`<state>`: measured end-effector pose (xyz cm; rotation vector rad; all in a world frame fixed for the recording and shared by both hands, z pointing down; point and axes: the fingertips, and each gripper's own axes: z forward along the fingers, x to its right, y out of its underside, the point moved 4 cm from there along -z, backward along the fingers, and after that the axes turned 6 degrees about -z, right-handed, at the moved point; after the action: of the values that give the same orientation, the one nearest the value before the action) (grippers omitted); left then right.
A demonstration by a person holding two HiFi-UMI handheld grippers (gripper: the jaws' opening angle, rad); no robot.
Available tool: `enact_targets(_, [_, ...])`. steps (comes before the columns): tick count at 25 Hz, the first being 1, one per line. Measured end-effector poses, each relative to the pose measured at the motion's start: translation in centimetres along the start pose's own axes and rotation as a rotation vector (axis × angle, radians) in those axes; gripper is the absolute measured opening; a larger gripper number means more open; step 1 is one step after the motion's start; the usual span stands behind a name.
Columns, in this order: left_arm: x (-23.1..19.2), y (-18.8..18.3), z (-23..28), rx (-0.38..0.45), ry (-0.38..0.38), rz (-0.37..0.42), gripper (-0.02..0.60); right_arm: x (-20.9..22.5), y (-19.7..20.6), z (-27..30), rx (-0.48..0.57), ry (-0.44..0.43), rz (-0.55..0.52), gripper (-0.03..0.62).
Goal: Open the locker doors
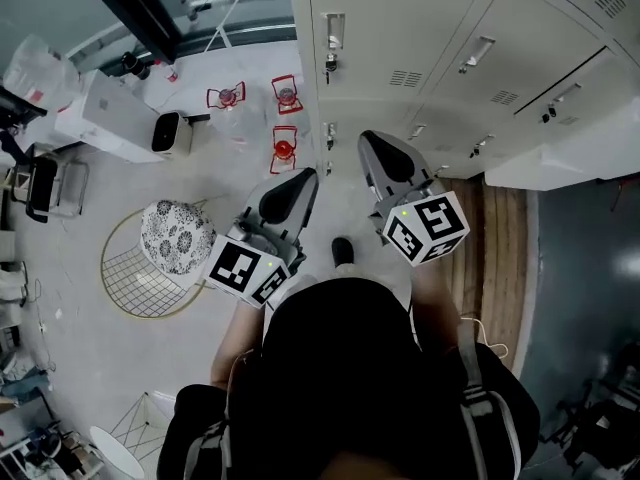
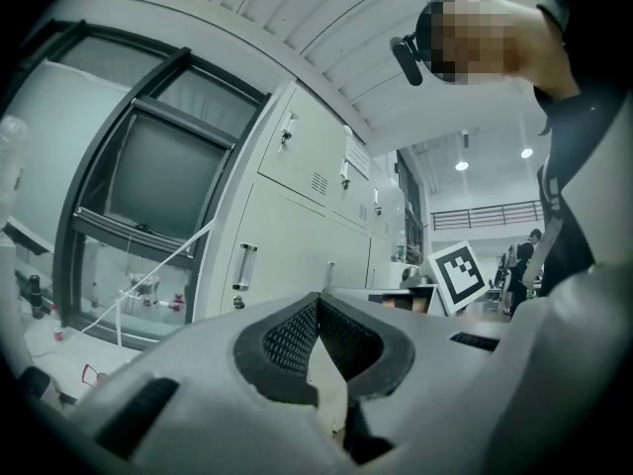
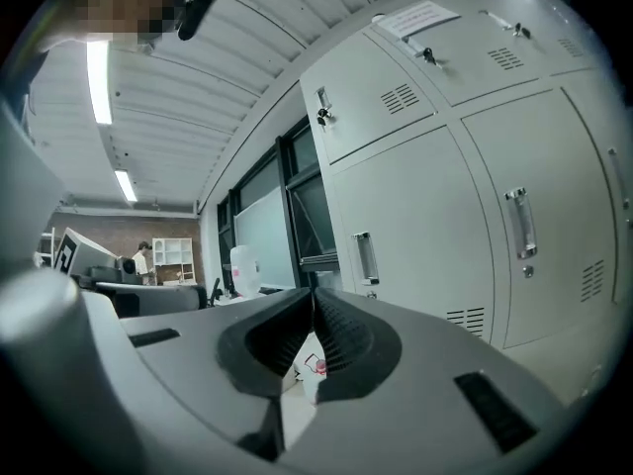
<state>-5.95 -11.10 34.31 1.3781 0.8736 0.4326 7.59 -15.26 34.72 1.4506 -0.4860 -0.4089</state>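
Tally from the floor.

Grippers: two, the left gripper (image 1: 297, 183) and the right gripper (image 1: 380, 153). Each carries one marker cube (image 1: 245, 268), so two cubes.

Locker doors (image 3: 415, 236) in full sight in the right gripper view: four, two upper and two lower.

Red-framed items (image 1: 284, 148) on the floor, left of the lockers: three.

Round wire stool (image 1: 175, 238) with a patterned cushion, near left: one.

White box unit (image 1: 110, 118), far left: one.

Ceiling strip lights (image 3: 99, 82): two.

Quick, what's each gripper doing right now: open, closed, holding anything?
Left gripper: closed, tips together, holding nothing.
Right gripper: closed, tips together, holding nothing.
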Motion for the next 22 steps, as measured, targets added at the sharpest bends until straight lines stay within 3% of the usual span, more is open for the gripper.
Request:
enact_targets(8, [-1.5,0.4,1.8,0.024,-0.103,-0.004,0.018,3.0,0.1,5.4,-0.03,-0.062,-0.022,0.035])
enact_targets(22, [-4.1,0.3,1.2,0.034,-0.256,-0.003,0.017,6.0,0.0,13.9,-0.056,-0.042,-0.098,0.095])
